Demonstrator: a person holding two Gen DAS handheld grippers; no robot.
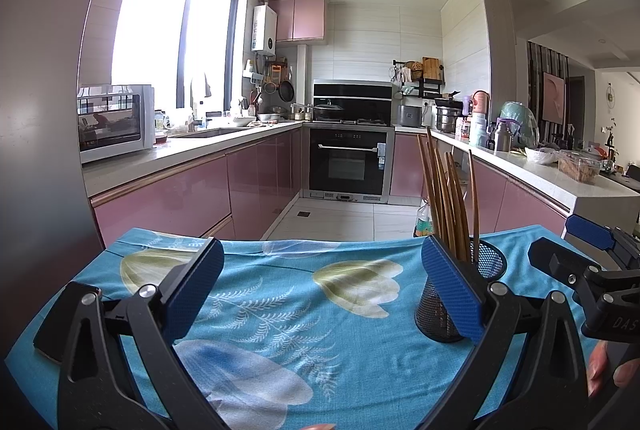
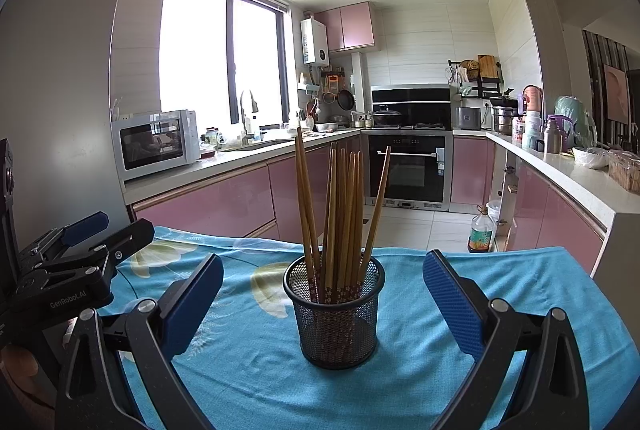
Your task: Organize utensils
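The surface (image 2: 420, 370), draped in a blue cloth with a printed flower pattern, is spreading under both sets of jaws. On it the black mesh holder (image 2: 336, 326) is standing upright, sitting centred in the gap ahead of the right gripper (image 2: 324, 304), a little beyond its blue pads and touching neither. The right gripper's jaws are standing wide apart and gripping nothing. In the left wrist view the same holder (image 1: 486, 264) is showing partly hidden behind the right-hand pad of the left gripper (image 1: 322, 294), outside the gap between its jaws. The left gripper's jaws are also gaping wide, with only bare cloth between them. A bundle of wooden chopsticks (image 2: 340, 213) is leaning out of the holder, tips fanning upward, one pair tilting away toward the left pad and one stick toward the right.
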